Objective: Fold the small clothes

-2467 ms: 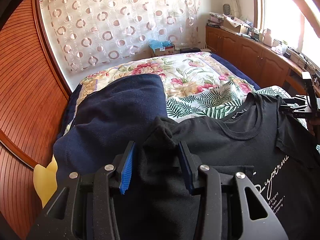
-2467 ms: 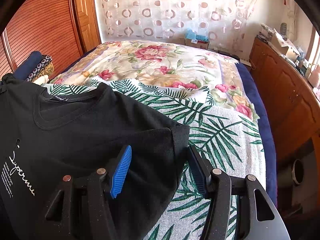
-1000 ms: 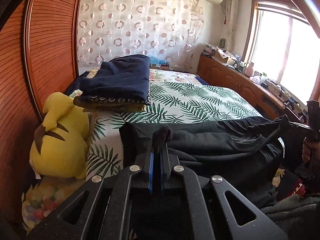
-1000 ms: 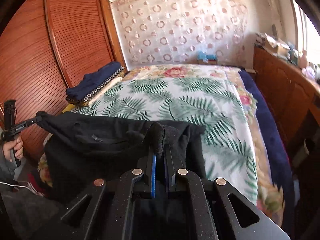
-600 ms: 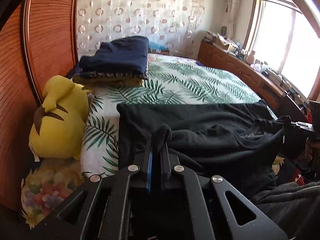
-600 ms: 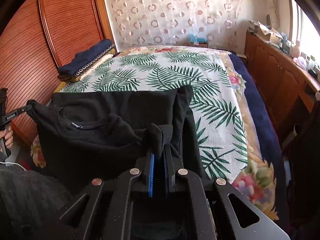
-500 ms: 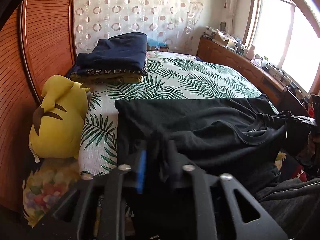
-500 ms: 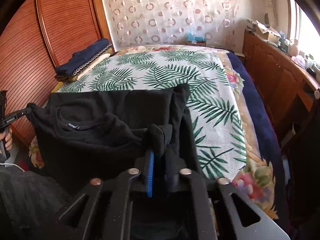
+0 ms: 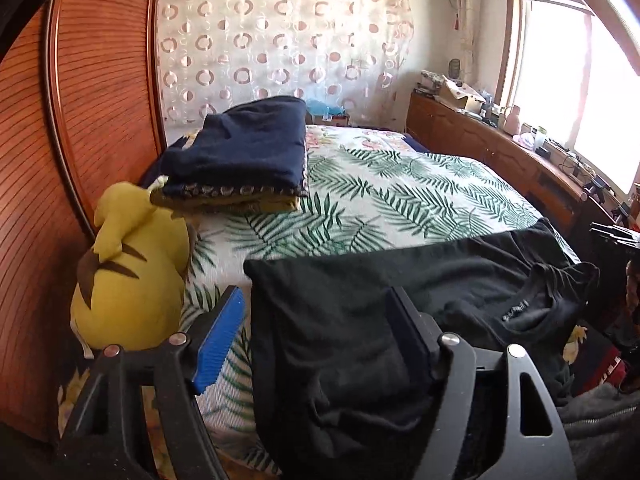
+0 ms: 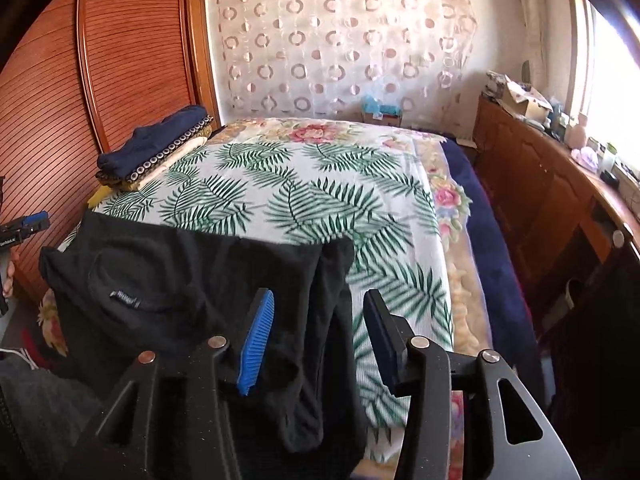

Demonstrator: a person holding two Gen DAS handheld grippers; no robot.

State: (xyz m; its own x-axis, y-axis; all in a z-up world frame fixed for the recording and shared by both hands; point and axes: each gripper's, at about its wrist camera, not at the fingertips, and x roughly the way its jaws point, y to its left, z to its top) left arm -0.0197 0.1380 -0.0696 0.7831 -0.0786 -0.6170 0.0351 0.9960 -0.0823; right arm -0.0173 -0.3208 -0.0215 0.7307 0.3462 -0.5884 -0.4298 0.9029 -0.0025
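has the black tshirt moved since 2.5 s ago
Yes. The black t-shirt lay flat up the bed with its print showing; now it lies folded at the near edge of the palm-leaf bedspread, farther from the folded clothes stack.

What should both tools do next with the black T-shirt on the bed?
Probably draw both back clear. The left tool and right tool have just been opening and no longer pinch the black T-shirt, which lies folded on the palm-leaf bedspread.

A home bedroom: a bed [image 10: 304,200] with a palm-leaf cover, a wooden wardrobe [image 10: 120,72], a circle-patterned curtain [image 10: 340,40] and a wooden sideboard [image 10: 540,184].
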